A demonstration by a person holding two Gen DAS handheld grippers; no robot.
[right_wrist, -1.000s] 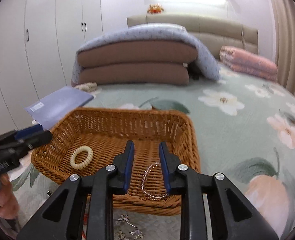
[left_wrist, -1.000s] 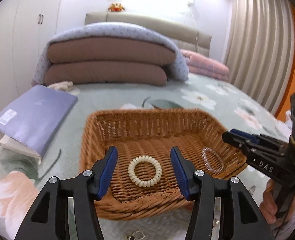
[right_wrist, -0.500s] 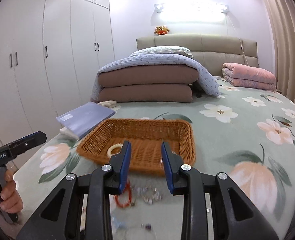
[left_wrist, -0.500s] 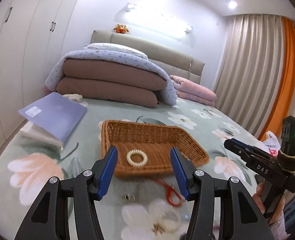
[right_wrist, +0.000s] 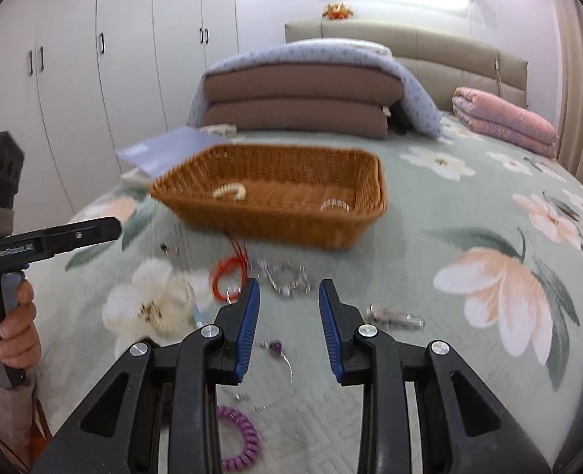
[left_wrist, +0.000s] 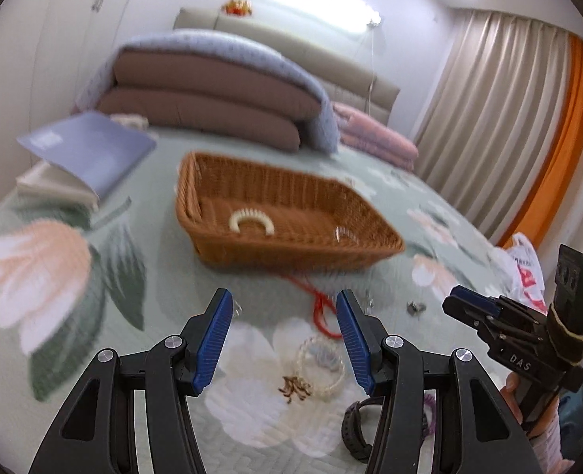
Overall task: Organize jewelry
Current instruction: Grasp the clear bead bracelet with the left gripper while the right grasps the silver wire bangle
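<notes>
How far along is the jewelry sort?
Done: a cream bead bracelet and a clear bracelet lie in the wicker basket. In hand: nothing; left tongs and right tongs are both empty. Left on the bedspread: red cord, silver pieces, purple coil tie, pale bead bracelet.

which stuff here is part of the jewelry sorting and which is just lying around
Job:
wicker basket
cream bead bracelet and clear bracelet in it
red cord
purple coil band
silver pieces

Lying about:
blue folder
folded quilts
plastic bag
</notes>
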